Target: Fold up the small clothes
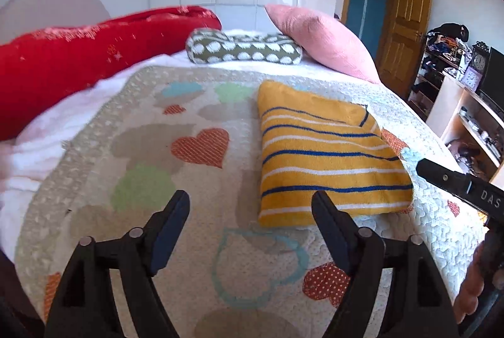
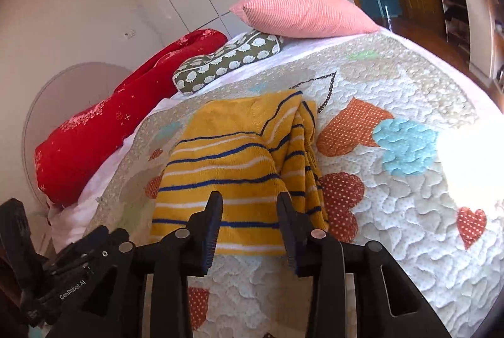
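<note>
Fingers (image 1: pixel 176 231) of the left gripper (image 1: pixel 252 228) stand wide apart, holding nothing, low in the frame above the quilted bed (image 1: pixel 189 243). Right gripper (image 2: pixel 249 231) fingers are parted more narrowly, also empty, just short of the yellow striped garment (image 2: pixel 226 168). It lies folded at centre frame, centre right in the left view. It looks like soft, light terry that will sag and unfold if lifted by one layer; pinching all layers at a near corner seems safest.
</note>
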Action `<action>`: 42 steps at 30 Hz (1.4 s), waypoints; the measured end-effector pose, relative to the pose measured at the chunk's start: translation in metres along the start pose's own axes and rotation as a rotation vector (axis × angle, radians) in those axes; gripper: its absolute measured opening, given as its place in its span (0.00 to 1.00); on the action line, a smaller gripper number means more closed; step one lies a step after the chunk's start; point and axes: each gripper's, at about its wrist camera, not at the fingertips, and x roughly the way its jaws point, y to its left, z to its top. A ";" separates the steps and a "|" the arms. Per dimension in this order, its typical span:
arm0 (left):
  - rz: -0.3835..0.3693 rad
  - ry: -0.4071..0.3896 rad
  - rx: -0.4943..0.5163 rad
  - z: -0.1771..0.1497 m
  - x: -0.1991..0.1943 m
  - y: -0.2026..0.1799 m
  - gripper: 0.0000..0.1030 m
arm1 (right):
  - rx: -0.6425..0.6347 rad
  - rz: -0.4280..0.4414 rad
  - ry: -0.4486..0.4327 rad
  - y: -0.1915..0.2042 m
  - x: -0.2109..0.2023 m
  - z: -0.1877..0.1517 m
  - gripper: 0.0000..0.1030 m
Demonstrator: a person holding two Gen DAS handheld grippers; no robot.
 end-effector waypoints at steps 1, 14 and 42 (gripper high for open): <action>0.037 -0.046 0.004 -0.001 -0.013 -0.001 0.88 | -0.018 -0.023 -0.025 0.004 -0.011 -0.006 0.42; 0.190 -0.298 0.055 -0.013 -0.114 -0.013 1.00 | -0.207 -0.318 -0.334 0.052 -0.119 -0.050 0.84; 0.071 -0.197 -0.028 -0.032 -0.106 0.004 1.00 | -0.234 -0.441 -0.507 0.067 -0.131 -0.087 1.00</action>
